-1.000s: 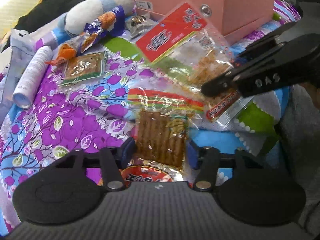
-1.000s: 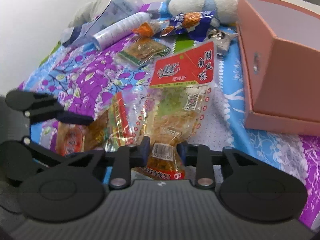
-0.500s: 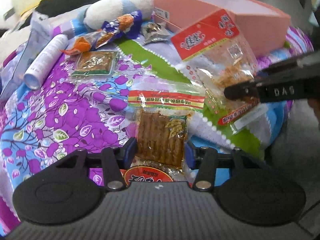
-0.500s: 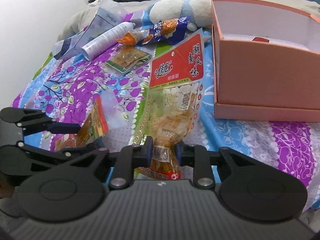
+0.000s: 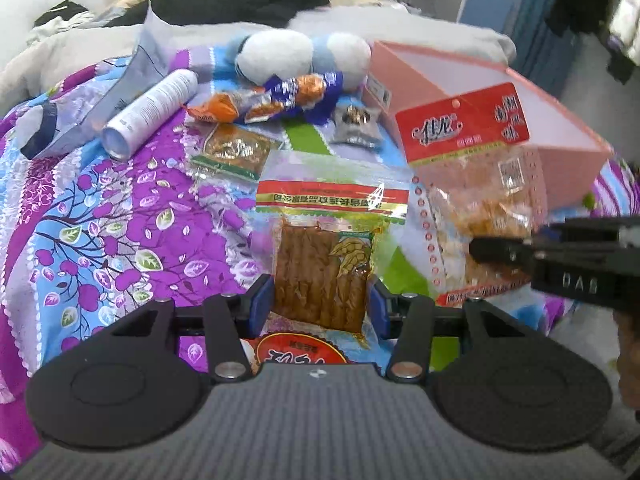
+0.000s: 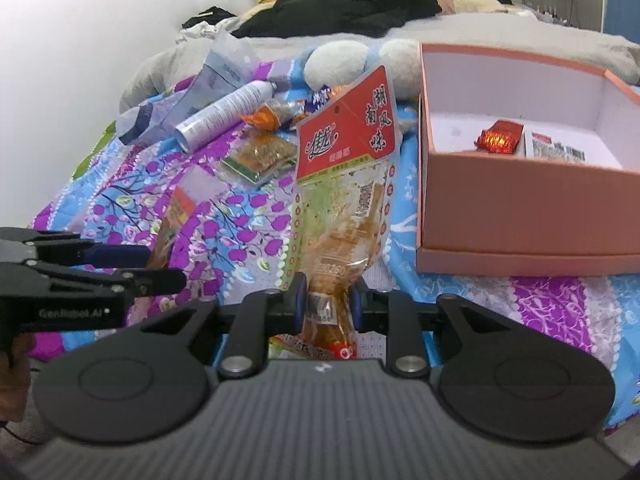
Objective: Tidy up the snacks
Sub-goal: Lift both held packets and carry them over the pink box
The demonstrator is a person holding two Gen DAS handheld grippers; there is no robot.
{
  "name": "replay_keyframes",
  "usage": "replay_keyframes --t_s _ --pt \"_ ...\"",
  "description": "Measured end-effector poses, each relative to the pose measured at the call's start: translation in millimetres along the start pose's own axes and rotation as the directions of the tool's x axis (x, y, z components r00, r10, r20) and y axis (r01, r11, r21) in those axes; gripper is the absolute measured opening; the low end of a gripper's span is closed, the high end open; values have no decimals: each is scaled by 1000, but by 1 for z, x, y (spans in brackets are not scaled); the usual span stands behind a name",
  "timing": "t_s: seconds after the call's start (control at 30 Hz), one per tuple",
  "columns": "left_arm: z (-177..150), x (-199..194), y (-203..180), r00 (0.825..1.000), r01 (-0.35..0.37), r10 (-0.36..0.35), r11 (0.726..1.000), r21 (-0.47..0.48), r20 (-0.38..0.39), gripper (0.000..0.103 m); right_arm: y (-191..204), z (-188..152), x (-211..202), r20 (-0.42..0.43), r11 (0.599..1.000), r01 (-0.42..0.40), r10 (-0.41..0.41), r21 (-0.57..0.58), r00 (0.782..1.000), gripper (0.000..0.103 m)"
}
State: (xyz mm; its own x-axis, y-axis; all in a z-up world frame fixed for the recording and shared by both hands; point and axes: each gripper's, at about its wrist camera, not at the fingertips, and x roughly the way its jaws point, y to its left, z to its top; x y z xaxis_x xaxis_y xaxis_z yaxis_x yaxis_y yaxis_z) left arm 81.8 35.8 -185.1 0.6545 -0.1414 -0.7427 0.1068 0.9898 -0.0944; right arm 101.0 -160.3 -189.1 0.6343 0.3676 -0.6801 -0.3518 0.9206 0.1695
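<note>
While the floral bedspread [image 5: 100, 216] is taking up most of the view, the pink box [image 6: 520, 204] is sitting open at right, its far contents blurry. The right gripper [image 6: 327, 304] is pinching the red-topped snack bag [image 6: 344, 184], and the left gripper [image 5: 322, 304] is clamping the brown-strip packet [image 5: 320, 272], both bottoms hidden.

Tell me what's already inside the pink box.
In the right wrist view the pink box holds a shiny red packet and, beside it, a white printed packet. The near wall hides the front of the floor, so anything lying there cannot be seen.
</note>
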Motion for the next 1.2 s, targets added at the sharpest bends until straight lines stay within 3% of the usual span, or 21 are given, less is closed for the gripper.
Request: replay_keyframes --t_s 0.17,0.37,0.73,0.97,1.2 --pt "15 -11 2 999 31 -27 991 -127 26 55 1 9 -14 21 1000 13 -13 5 1000 25" --pt "27 -11 -7 996 88 -82 985 -151 47 55 0 24 -29 69 998 52 -54 25 996 25" --pt "72 -16 -46 975 192 -181 978 -83 129 55 -19 31 -60 157 987 136 -148 90 976 25" --pt "114 -15 -86 953 245 -238 969 -13 188 55 -50 54 -77 236 969 222 -243 113 941 25" --pt "151 0 -129 943 277 -277 961 29 186 55 -87 80 -84 284 956 253 -287 150 915 25"
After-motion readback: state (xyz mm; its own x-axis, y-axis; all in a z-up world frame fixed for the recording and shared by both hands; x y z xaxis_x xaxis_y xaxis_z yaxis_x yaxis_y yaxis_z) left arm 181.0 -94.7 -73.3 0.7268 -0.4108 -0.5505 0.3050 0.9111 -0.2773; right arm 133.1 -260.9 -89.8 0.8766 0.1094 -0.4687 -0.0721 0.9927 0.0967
